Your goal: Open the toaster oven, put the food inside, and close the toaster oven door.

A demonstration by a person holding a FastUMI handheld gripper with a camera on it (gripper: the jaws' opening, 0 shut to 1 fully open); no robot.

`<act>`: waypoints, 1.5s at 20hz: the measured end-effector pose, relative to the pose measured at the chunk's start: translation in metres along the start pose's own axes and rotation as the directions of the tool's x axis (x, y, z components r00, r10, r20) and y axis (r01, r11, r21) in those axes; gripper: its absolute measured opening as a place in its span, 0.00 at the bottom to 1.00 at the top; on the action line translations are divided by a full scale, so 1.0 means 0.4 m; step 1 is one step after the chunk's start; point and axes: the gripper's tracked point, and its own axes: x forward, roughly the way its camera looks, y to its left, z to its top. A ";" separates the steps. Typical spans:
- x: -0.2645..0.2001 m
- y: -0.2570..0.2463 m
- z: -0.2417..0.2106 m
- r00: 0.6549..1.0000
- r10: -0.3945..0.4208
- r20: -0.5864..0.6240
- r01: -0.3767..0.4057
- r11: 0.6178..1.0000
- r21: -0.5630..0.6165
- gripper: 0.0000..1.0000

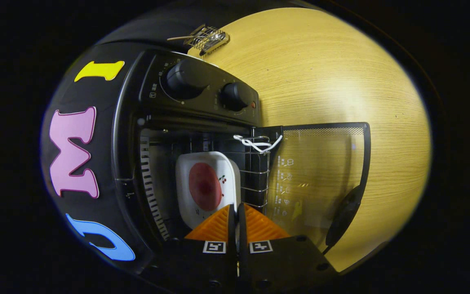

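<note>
**A:** Tell me what's in front of us.

**B:** A black toaster oven (186, 134) sits on a pale wooden table (341, 73). The camera is rolled on its side, so the oven looks tipped over. Its glass door (320, 171) is swung fully open and lies flat over the table, with a dark handle (345, 216) along its far edge.

**A:** And the food?

**B:** It is inside the oven. A white square dish (208, 188) rests on the wire rack (255, 175) in the chamber, and on it lies a round, dark red piece of food (204, 185). There is a small cherry print on the dish beside it.

**A:** Where is the gripper?

**B:** The gripper (237, 212) is at the oven mouth, pointing in. Its two orange ribbed fingers (216, 226) are drawn almost together, with only a thin slit between them. The near edge of the dish sits right at their tips. I can't tell whether they pinch that edge or just lie over it.

**A:** Anything else?

**B:** Two round black knobs (186, 79) on the oven's control panel. A white cord (259, 143) is looped at the door hinge. A small wire object (208, 38) lies at the far table edge beyond the oven.
</note>
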 end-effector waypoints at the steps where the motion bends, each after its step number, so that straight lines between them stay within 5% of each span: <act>1: -0.007 0.003 0.002 1.000 0.007 -0.007 -0.007 1.000 0.003 0.07; 5: -0.030 0.005 -0.012 1.000 0.004 -0.026 -0.004 1.000 0.008 0.15; 8: -0.058 0.003 -0.024 0.999 0.000 -0.054 0.000 1.000 0.004 0.49; 12: -0.105 -0.004 -0.029 0.996 -0.003 -0.092 0.001 1.000 -0.024 0.77; 14: -0.138 -0.006 -0.041 0.991 -0.011 -0.137 0.004 0.999 -0.052 1.00; 19: -0.273 -0.015 -0.099 0.954 -0.045 -0.297 -0.046 0.956 -0.291 0.99; 21: -0.328 -0.044 -0.100 0.947 -0.067 -0.315 -0.095 0.875 -0.474 0.99; 25: -0.397 -0.179 -0.091 0.931 -0.181 -0.318 -0.132 0.645 -0.753 0.99; 28: -0.377 -0.312 -0.072 0.916 -0.310 -0.256 -0.127 0.379 -0.917 0.99; 30: -0.342 -0.380 -0.068 0.904 -0.366 -0.220 -0.135 0.242 -0.961 0.99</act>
